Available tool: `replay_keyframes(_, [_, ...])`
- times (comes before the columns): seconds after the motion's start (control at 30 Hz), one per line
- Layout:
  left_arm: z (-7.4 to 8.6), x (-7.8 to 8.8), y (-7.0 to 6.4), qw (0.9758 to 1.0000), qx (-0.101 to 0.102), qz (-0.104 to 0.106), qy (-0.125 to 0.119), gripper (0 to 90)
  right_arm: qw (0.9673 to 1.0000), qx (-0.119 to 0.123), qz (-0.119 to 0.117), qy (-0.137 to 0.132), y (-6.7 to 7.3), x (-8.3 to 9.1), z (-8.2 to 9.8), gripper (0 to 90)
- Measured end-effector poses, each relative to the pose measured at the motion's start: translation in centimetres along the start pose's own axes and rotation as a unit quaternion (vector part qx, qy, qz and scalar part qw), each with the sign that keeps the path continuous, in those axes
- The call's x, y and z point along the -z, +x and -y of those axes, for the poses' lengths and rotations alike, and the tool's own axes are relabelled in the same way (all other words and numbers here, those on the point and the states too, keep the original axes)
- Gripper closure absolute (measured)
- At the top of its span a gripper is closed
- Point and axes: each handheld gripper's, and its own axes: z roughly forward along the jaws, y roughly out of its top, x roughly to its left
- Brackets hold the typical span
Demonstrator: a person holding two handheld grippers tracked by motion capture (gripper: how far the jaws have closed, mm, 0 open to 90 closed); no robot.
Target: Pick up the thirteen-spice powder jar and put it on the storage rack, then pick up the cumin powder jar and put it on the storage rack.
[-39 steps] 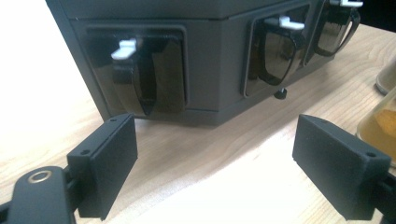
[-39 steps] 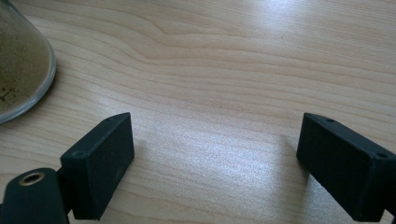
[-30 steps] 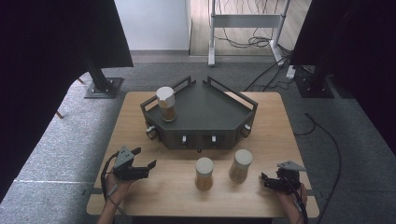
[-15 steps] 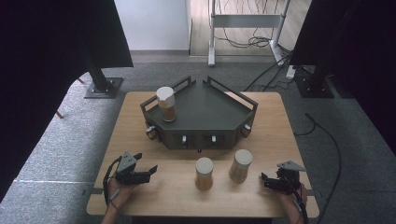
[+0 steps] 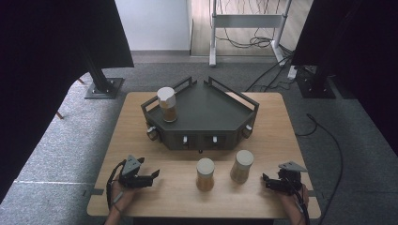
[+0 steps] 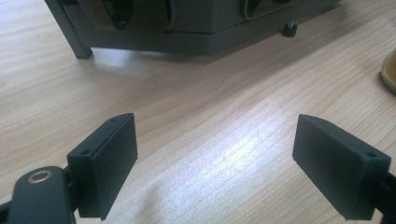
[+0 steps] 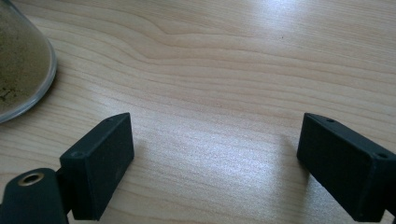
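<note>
Jars (image 5: 205,174) of brown powder stand upright on your tabletop (image 5: 263,145), lids up; a third sits on the tray (image 5: 211,110); both your grippers (image 5: 152,176) (image 5: 265,180) gape empty.

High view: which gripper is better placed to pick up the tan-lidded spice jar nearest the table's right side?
Right. The right gripper sits open beside the tan-lidded spice jar, jaws pointing at it. The left gripper has the other jar in between.

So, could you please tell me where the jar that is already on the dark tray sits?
In the high view the jar stands upright at the left corner of the dark tray, behind the two jars on the table.
</note>
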Motion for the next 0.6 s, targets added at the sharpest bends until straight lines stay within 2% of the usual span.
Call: replay_keyframes(0.6, [0.33, 0.03, -0.34, 1.0000, 0.003, -0.009, -0.002, 14.1, 1.0000, 0.000, -0.001, 0.005, -0.04, -0.05, -0.15, 6.2])
